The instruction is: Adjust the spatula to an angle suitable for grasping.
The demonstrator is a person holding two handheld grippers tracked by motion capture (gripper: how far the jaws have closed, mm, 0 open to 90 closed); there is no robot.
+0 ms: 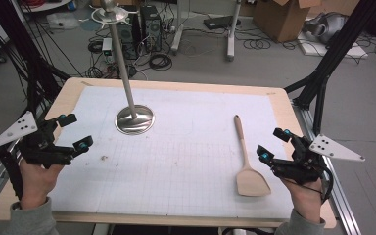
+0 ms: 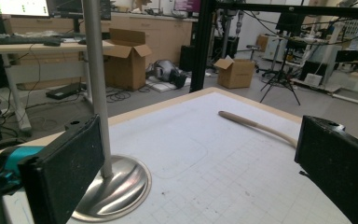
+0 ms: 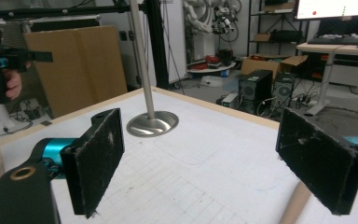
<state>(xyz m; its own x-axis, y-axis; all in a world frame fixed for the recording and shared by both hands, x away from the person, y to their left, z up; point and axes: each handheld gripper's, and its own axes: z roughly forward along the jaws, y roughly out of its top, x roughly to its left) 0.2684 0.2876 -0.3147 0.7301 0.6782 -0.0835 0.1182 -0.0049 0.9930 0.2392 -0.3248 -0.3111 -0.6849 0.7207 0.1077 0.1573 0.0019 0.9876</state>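
Both grippers' jaws apart, wooden spatula (image 1: pixel 247 164) beside right gripper (image 1: pixel 272 145), metal stand (image 1: pixel 134 119) beyond

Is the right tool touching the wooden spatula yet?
Apart. In the high view, bare mat shows between the right tool and the wooden spatula; its jaws stand wide open, beside the handle.

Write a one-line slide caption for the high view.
Two open black grippers, left and right, flank a flat-bladed wooden spatula and a round-based steel pole stand on a white gridded mat.
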